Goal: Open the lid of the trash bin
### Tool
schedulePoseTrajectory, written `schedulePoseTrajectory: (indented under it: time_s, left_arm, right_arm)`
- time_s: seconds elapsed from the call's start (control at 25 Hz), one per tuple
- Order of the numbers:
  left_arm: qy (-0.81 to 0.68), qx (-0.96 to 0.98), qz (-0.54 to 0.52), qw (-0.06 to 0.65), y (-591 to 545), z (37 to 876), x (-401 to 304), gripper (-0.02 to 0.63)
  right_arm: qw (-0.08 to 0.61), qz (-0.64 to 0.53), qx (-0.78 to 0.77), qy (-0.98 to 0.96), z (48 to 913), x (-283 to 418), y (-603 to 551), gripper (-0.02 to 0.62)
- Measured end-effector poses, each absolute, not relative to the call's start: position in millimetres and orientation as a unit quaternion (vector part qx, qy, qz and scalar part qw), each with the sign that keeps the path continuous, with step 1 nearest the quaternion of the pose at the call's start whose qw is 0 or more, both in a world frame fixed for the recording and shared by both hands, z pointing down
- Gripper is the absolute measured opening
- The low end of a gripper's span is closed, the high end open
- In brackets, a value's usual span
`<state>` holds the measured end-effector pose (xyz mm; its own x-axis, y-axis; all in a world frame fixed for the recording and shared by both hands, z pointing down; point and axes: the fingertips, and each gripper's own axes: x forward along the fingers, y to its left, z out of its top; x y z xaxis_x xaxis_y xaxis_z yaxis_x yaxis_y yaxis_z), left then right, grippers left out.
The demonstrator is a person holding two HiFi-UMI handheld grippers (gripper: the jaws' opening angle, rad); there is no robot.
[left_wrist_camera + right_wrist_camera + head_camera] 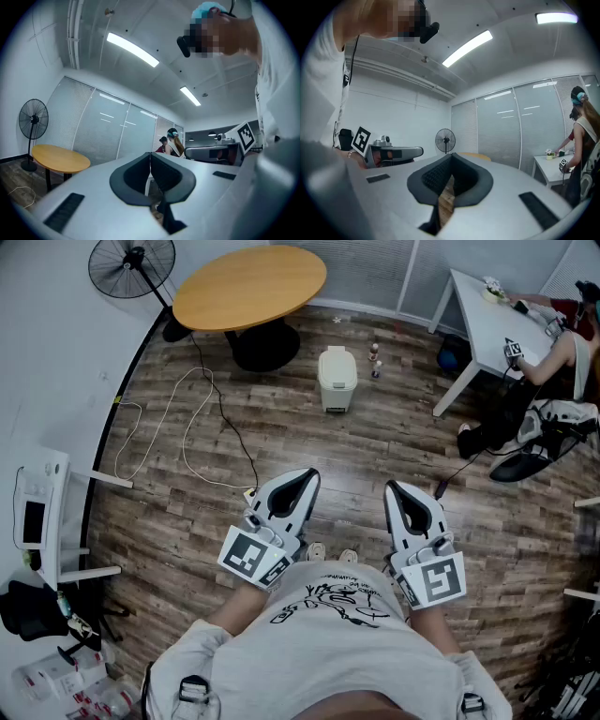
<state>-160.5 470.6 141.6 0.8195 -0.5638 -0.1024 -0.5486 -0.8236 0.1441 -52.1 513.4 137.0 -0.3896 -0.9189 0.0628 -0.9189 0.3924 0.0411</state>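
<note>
The white trash bin (337, 379) stands lid down on the wood floor (394, 442), a round tabletop (249, 285) at its eleven o'clock; well apart at six o'clock, left hand-held gripper (302, 480) and right hand-held gripper (397, 491) hover level, jaws pressed together, empty

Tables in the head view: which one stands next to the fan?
The round wooden table, beside the pedestal fan; the white rectangular table stands far right.
</note>
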Motion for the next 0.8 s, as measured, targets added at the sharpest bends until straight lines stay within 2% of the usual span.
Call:
schedulePoseTrajectory:
  time_s: [0.8]
  left_arm:
    - [-0.286,0.955,-0.058,0.053,450.8,151.6,-200.3,0.020]
  right_arm:
    - [0.036,0.004,0.572,-0.820,146.9,-85.8,493.3,0.008]
